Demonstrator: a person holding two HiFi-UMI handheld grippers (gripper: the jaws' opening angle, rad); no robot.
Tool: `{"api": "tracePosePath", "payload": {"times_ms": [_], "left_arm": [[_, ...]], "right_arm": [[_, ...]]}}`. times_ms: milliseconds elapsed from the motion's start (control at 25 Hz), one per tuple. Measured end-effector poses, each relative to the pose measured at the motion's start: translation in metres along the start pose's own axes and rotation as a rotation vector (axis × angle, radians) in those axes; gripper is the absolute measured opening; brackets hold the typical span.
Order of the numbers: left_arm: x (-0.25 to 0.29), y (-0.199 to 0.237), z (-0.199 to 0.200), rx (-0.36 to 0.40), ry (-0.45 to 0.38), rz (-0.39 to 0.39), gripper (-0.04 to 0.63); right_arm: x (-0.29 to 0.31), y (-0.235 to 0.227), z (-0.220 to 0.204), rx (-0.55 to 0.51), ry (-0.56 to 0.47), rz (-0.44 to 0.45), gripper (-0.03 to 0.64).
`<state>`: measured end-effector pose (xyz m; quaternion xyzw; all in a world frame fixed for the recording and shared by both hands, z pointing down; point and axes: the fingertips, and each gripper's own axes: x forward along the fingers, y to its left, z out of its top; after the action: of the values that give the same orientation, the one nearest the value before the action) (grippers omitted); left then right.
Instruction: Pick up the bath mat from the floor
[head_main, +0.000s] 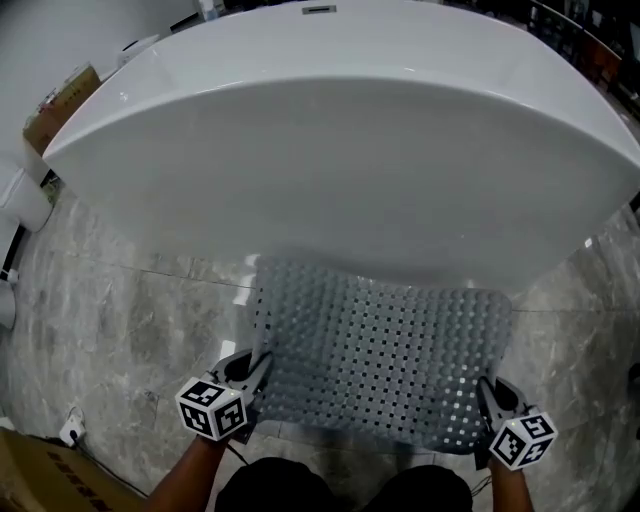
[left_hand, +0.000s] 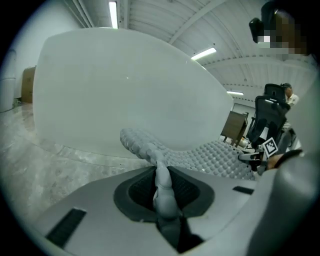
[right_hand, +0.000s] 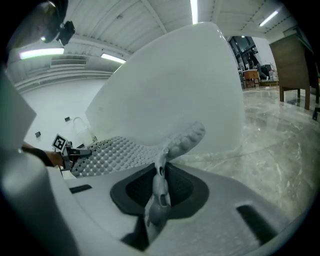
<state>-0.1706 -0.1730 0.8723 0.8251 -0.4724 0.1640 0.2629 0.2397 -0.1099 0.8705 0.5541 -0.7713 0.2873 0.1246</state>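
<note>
Grey bath mat (head_main: 385, 350) held off the marble floor (head_main: 130, 320), left gripper (head_main: 256, 378) and right gripper (head_main: 490, 400) each clamped on a near corner, white bathtub (head_main: 330, 130) behind.

What you can't see fully
Your bath mat (head_main: 380, 350) covers the floor (head_main: 120, 310) under it; its near corners disappear between the jaws of your left gripper (head_main: 262, 368) and right gripper (head_main: 484, 388), and the bathtub (head_main: 340, 130) runs off the top and right edges.
</note>
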Motion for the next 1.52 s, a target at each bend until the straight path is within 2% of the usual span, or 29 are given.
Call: {"api": "tracePosePath", "payload": {"times_ms": [240, 600, 920, 1520], "left_arm": [[-0.058, -0.023, 0.058, -0.006, -0.077, 0.004, 0.064], [-0.143, -0.058, 0.166, 0.003, -0.149, 0.019, 0.063], [-0.218, -0.099, 0.265, 0.023, -0.167, 0.042, 0.061], [-0.349, -0.174, 0.441, 0.034, -0.254, 0.064, 0.060]], "right_arm": [[-0.045, 0.033, 0.065, -0.022, -0.044, 0.015, 0.052], [-0.115, 0.087, 0.181, -0.030, -0.092, 0.035, 0.052], [-0.174, 0.134, 0.277, -0.031, -0.112, 0.059, 0.052], [-0.301, 0.196, 0.452, -0.012, -0.200, 0.071, 0.051]]}}
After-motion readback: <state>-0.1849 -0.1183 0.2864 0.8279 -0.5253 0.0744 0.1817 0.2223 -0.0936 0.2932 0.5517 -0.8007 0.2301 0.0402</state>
